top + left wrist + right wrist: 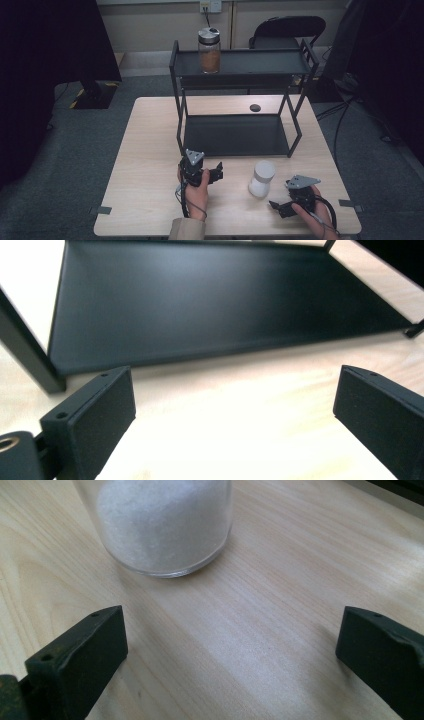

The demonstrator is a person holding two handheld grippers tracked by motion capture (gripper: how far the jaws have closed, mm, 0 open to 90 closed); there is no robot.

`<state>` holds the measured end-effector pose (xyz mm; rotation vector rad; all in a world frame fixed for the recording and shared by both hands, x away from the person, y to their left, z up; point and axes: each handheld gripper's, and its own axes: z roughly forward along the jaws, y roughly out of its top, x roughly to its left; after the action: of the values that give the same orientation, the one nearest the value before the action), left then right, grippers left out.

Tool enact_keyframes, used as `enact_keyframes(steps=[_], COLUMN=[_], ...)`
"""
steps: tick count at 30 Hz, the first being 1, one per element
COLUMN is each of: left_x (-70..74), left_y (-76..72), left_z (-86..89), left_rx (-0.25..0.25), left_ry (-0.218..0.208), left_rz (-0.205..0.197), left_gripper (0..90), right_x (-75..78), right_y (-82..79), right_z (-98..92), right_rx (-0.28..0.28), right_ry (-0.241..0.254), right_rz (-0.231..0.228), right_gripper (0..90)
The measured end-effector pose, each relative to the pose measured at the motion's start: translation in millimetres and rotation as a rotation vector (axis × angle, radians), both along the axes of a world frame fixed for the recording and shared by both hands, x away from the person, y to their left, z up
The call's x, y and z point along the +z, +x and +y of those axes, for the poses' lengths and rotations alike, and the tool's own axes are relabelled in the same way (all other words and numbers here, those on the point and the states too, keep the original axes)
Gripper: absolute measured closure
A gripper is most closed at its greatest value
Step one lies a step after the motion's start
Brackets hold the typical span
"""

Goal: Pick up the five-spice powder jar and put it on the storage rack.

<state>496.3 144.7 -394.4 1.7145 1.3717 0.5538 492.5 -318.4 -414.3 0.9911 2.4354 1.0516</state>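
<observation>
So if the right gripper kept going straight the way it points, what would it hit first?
Most likely the white jar. The right gripper is open, bare table lies between, and the jar sits slightly left of its centre line, so it might only graze it.

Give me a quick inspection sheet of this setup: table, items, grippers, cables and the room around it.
Surface: pale wooden table, bare near the front.
Job's things: white-filled jar upright on the table; right gripper close beside it, apart.
Clutter: black two-tier rack; brown-filled jar on its top shelf; small dark disc behind the rack.
Grippers: left gripper open, facing the rack's lower shelf; right open, nothing held.
Cables: one trails from each gripper; more on the floor at right.
Surroundings: grey carpet, black chair, wall socket.
</observation>
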Motion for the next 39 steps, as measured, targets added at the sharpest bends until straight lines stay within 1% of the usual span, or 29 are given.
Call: enact_keyframes(steps=[2,3,5,7,10,14,16,19,20,21,23,25,27,28,30,35,39], left_x=[-4.1,-5.2,-8.2,-8.5,-11.5,-14.4,-14.0,-13.8,-13.4,-13.6,-14.5,-13.7,-14.0,-14.6,-15.7,-15.5,-15.3], left_y=[-1.2,-1.4,-3.3,-4.0,-7.5,-10.8,-10.9,-8.5,-7.9,-7.8,-8.8,-8.5,-8.6,-9.1,-10.1,-8.5,-8.5], left_z=[2.9,4.4,6.4,7.4,9.2,14.2,15.9,17.8,17.4,17.2,18.8,18.3,16.5,16.2,16.2,18.9,19.0], left_rx=[0.000,-0.005,-0.005,-0.015,-0.020,-0.016,-0.017,-0.039,-0.045,-0.050,-0.059,-0.071,-0.087,-0.090,-0.089,-0.110,-0.112], left_ry=[0.001,0.012,0.019,0.044,0.070,0.090,0.110,0.138,0.155,0.168,0.174,0.193,0.221,0.225,0.224,0.227,0.229], left_rz=[0.018,0.029,0.045,0.061,0.065,0.082,0.092,0.114,0.121,0.124,0.119,0.120,0.116,0.113,0.108,0.110,0.110], left_gripper=[2.7,2.7,2.8,2.8,3.0,2.9,2.9,2.9,3.0,2.9,3.0,2.9,2.5,1.8,1.4,0.0,0.0], right_x=[0.0,0.0,0.0,0.0,0.0,0.0,0.0,0.0,0.0,0.0,0.0,-0.1,0.0,0.0,0.0,0.0,0.1], right_y=[0.0,0.0,0.0,0.0,0.0,0.0,0.0,0.0,0.0,0.0,0.0,0.1,0.0,0.0,0.0,0.1,0.0], right_z=[0.0,0.0,0.0,0.0,0.0,0.0,0.0,0.0,0.0,0.0,0.0,0.0,0.0,0.0,0.0,0.0,0.2], right_rx=[0.000,0.000,0.000,0.000,0.000,0.000,0.000,0.000,0.000,0.000,0.000,0.001,0.000,0.000,0.000,0.000,0.000], right_ry=[0.000,0.000,0.000,0.000,0.000,0.000,0.000,0.000,0.000,0.000,0.000,0.000,0.000,0.000,0.000,0.000,-0.001], right_rz=[0.000,0.000,0.000,0.000,0.000,0.000,0.000,0.000,0.000,0.000,0.000,-0.001,0.000,0.000,0.000,0.000,0.000], right_gripper=[0.0,0.0,0.0,0.0,0.0,0.0,0.0,0.0,0.0,0.0,0.0,0.0,0.0,0.0,0.0,0.0,0.0])
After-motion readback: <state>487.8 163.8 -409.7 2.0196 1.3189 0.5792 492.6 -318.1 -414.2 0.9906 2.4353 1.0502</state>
